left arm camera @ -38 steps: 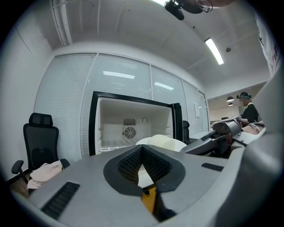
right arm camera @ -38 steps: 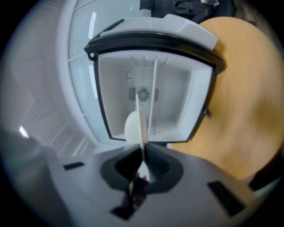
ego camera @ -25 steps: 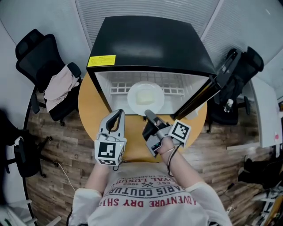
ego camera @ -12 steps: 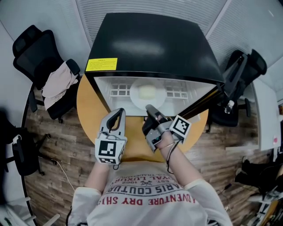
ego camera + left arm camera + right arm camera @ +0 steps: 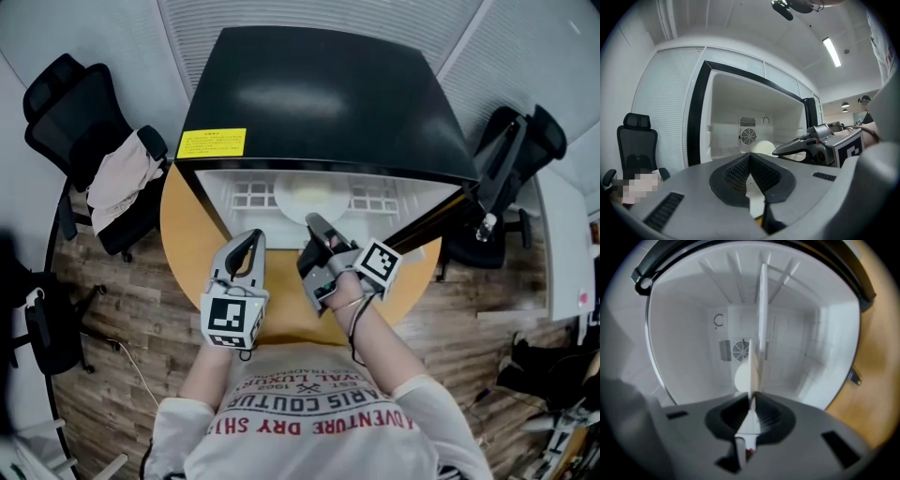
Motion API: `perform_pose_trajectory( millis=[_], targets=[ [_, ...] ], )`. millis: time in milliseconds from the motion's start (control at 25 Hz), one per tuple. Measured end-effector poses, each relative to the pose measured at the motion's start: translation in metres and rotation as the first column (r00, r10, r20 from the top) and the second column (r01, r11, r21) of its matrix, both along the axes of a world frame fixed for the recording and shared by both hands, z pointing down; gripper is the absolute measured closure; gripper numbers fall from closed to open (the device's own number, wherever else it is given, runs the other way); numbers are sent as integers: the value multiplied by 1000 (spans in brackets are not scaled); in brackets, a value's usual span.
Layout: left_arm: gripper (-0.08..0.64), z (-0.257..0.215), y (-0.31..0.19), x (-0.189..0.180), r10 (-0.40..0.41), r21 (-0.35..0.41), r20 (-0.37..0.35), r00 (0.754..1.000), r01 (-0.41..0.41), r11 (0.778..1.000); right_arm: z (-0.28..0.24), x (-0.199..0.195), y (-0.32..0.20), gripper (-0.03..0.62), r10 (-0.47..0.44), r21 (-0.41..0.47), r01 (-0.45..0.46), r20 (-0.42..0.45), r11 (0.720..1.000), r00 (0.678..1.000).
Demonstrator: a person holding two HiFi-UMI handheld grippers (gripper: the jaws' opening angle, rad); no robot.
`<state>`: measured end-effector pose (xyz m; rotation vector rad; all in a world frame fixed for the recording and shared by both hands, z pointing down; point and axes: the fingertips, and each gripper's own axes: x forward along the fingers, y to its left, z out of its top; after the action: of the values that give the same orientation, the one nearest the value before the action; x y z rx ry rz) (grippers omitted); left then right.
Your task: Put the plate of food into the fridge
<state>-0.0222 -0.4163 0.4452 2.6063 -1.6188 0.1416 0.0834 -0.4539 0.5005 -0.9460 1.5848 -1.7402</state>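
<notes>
A white plate (image 5: 309,194) with a pale mound of food lies on the floor of the open black fridge (image 5: 319,94), under its top edge. My right gripper (image 5: 313,223) reaches into the doorway. In the right gripper view the plate (image 5: 762,310) shows edge-on, its rim still between the jaws, which are opening. My left gripper (image 5: 246,246) hangs shut and empty just outside the fridge, left of the right one. The left gripper view shows the plate (image 5: 764,147) in the white interior and the right gripper (image 5: 780,150) beside it.
The fridge stands on a round wooden table (image 5: 183,234), its door (image 5: 427,223) swung open to the right. Black office chairs stand at the left (image 5: 89,141), one draped with cloth, and at the right (image 5: 516,150). A fan grille (image 5: 748,136) is on the fridge's back wall.
The right gripper has pushed forward and carried the plate deeper into the fridge, so the plate now lies partly under the top edge. The left gripper has stayed put.
</notes>
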Motion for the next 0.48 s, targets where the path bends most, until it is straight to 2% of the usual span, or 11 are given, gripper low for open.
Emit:
perform_pose_trajectory(
  millis=[240, 400, 480],
  targets=[
    [534, 8, -2, -2, -7, -23, -8, 1000, 7, 1000, 3, -1, -9, 522, 3, 12, -4, 22, 1000, 1000],
    [534, 11, -2, -1, -9, -37, -16, 1000, 8, 999, 11, -2, -11, 437, -5, 8, 5, 6, 1000, 1000],
    [534, 12, -2, -1, -8, -40, -18, 1000, 7, 999, 13, -2, -13, 416, -10, 12, 10, -11, 1000, 1000]
  ],
)
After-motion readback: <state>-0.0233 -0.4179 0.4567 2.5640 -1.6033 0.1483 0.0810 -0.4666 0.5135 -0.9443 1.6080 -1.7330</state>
